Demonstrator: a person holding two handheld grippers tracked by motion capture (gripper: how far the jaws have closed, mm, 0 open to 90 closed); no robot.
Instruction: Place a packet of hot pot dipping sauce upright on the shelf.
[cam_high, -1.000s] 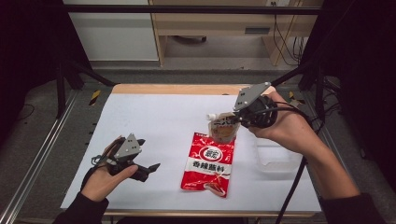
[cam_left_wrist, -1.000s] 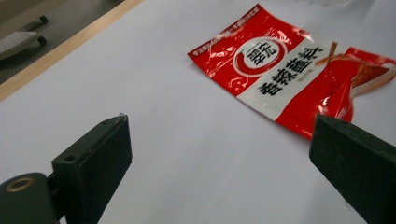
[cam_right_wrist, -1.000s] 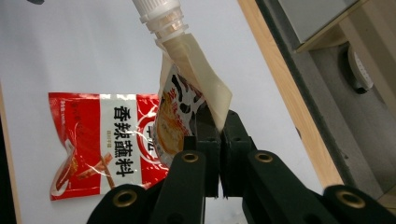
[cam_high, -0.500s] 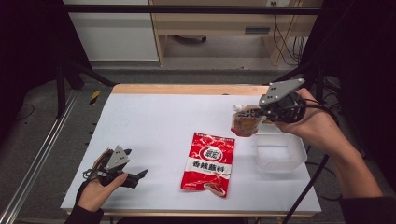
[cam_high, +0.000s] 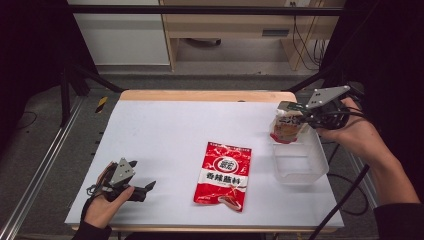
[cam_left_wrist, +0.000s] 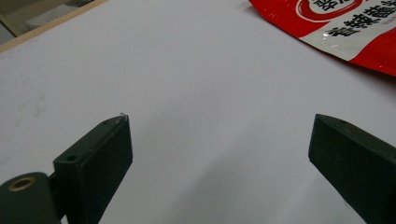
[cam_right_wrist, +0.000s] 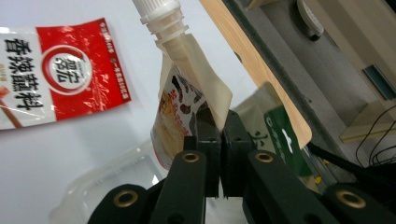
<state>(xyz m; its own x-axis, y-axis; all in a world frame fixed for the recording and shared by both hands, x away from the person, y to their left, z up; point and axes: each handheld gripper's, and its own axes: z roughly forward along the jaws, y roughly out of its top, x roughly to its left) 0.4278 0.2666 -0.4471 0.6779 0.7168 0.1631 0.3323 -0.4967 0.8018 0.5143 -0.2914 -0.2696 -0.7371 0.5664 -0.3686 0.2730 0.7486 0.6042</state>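
the right gripper (cam_high: 300, 117) was clamped tight on a spouted pouch (cam_high: 286, 128), jaws pinched together on the pouch's edge in the right gripper view, with the white screw spout (cam_right_wrist: 158, 14) sticking out past them. the pouch hung in the air right over the far rim of a clear plastic tub (cam_high: 299, 165) at the right side of the white table (cam_high: 175, 140). its print was brown and cream with some dark characters, too crumpled and small to read.

the left gripper (cam_high: 142, 189) sat low at the near left corner, jaws spread wide with nothing between them, just bare tabletop.

the red sachet (cam_high: 223, 172) lay flat between the two, near the tub. it had a white band with chinese writing that looked like 香辣蘸料, plus a round red-and-white logo above it whose characters weren't clear enough to make out.
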